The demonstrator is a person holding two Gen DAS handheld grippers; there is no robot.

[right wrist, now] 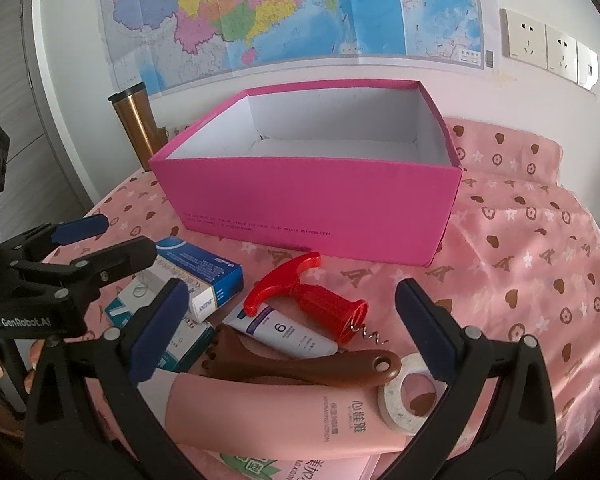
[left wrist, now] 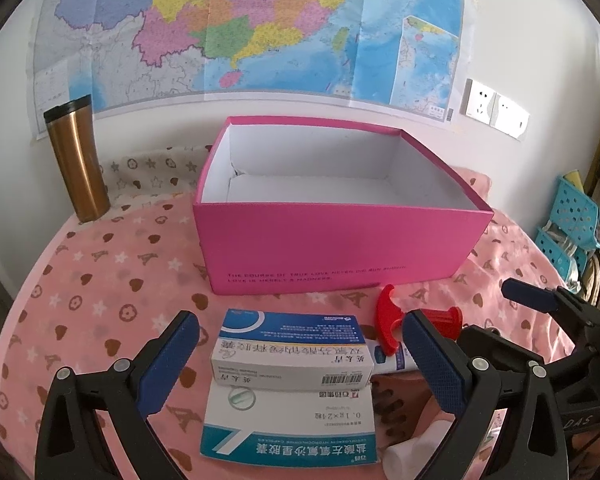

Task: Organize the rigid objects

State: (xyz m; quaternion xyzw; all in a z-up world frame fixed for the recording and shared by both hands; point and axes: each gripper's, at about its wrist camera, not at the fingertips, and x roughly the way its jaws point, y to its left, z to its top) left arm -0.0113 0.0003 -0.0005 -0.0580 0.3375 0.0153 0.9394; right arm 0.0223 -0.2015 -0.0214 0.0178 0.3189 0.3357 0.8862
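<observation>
The left gripper (left wrist: 300, 356) has its fingers spread wide and holds nothing; between them, at the lower centre of the left wrist view, lies a blue and white medicine box (left wrist: 290, 346) stacked on a second, flatter medicine box (left wrist: 290, 428). The right gripper (right wrist: 292, 324) is likewise wide apart and empty, hovering over a heap in the lower half of its view: a pink lotion tube (right wrist: 268, 412) nearest the camera, a brown back scratcher (right wrist: 300, 364) lying across it, a roll of white tape (right wrist: 396, 404) at the lower right, then a small white tube (right wrist: 288, 332) and a red corkscrew (right wrist: 312, 296) beyond. Further out, in the middle of both views, stands the open pink box (right wrist: 308, 200) on the pink patterned cloth (right wrist: 540, 280) over the worktop; what shows of its white inside is bare, though the near part of its floor is hidden by the front wall. A bronze tumbler (left wrist: 76, 160) stands at the upper left, by the wall with the map (left wrist: 240, 28). By the look of it, the sorting has hardly begun: every loose item lies outside the box, none is gripped, and all of them are left to be carried in.
</observation>
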